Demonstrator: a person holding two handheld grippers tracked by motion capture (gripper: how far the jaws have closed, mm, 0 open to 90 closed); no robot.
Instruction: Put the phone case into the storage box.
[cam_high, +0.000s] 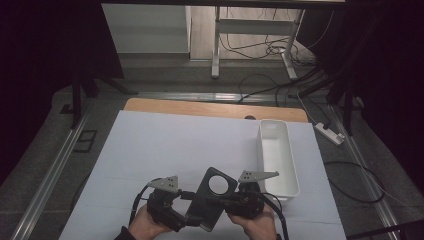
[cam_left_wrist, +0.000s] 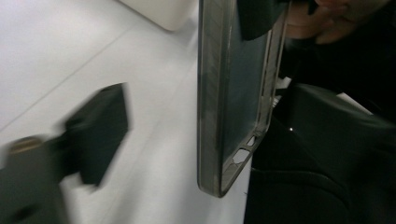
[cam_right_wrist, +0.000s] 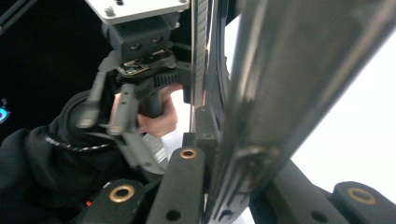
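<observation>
Your right gripper (cam_high: 226, 201) clamped the phone case (cam_high: 212, 197) edge-on between its jaws. Your left gripper (cam_high: 186, 206) stood open, the case beside its jaws, untouched.

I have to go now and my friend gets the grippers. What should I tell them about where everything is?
Right gripper: shut on the edge of the dark phone case, holding it up off the white table.
Left gripper: open; one jaw stands apart from the case in its own view, with no grip to be seen.
White bin: just right of the case, looks empty.
Done: case lifted.
Left: probably get a hold with the left gripper, then perhaps put the case in the bin.
</observation>
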